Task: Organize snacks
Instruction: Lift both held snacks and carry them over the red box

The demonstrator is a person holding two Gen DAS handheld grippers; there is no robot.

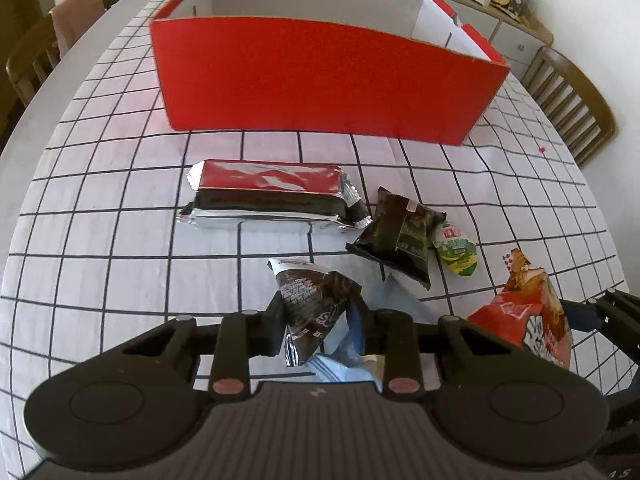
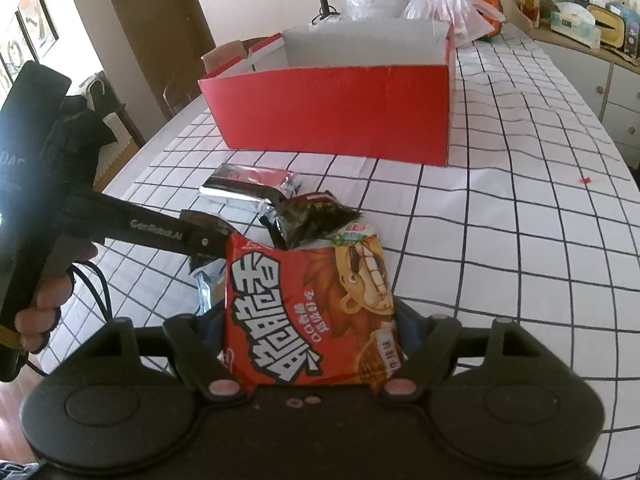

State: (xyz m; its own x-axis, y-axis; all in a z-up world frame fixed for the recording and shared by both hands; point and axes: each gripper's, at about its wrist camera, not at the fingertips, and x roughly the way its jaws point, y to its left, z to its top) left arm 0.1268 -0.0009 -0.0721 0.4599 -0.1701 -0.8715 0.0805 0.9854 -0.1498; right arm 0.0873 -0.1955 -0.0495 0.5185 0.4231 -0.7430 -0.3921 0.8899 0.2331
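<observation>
Snacks lie mid-tabletop before red box (image 1: 320, 80) | left wrist: left gripper (image 1: 320, 320) clamped tight on dark foil packet (image 1: 312, 304), silver-red pack (image 1: 268, 196) and black pouch (image 1: 396, 236) lie beyond | right wrist: right gripper (image 2: 310, 332) squeezes wide orange snack bag (image 2: 308, 312), lifted off checked tablecloth (image 2: 500, 240), near edge.

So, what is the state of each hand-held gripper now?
Left hand-held gripper: shut on dark snack packet.
Right hand-held gripper: shut on red snack bag.
</observation>
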